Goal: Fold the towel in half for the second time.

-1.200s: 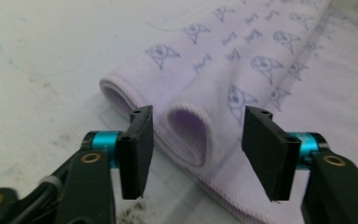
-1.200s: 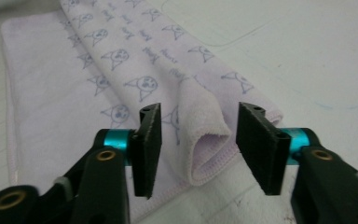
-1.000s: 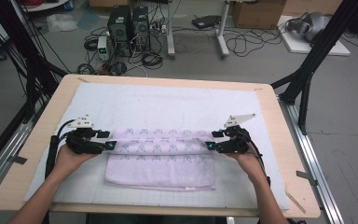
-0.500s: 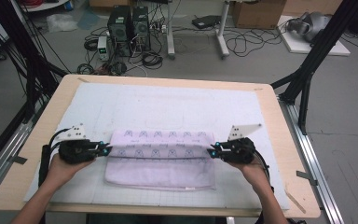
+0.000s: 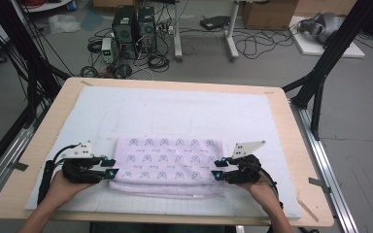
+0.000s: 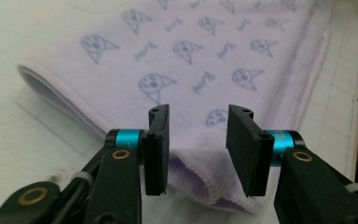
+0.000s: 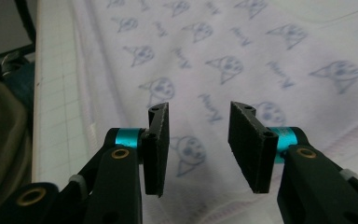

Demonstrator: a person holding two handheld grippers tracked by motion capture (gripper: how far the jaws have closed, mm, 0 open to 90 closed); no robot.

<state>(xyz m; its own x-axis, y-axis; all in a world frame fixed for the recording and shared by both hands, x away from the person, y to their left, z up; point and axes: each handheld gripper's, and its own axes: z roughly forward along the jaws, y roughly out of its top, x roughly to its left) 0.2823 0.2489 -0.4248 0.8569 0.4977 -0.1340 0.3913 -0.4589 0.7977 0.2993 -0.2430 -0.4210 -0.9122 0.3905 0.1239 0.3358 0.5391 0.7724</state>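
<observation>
In the high view, one folded lilac towel lies on a white gridded mat covering a wooden table. Bare mat stretches wide toward 12 o'clock; toward 6 o'clock only a narrow strip separates the towel from the mat's edge. The left gripper sits at the towel's 9 o'clock end, the right gripper at its 3 o'clock end, two in all, each in a hand. Beyond the table, computer towers, cables and a cardboard box stand on a grey floor.

In the left gripper view, the jaws stand spread, having just been opening; the towel's folded corner lies below the gap, and neither pad presses it.

In the right gripper view, the jaws are likewise parted, just opened further, over the towel's printed surface without pinching it; the mat's grid shows at 9 o'clock.
</observation>
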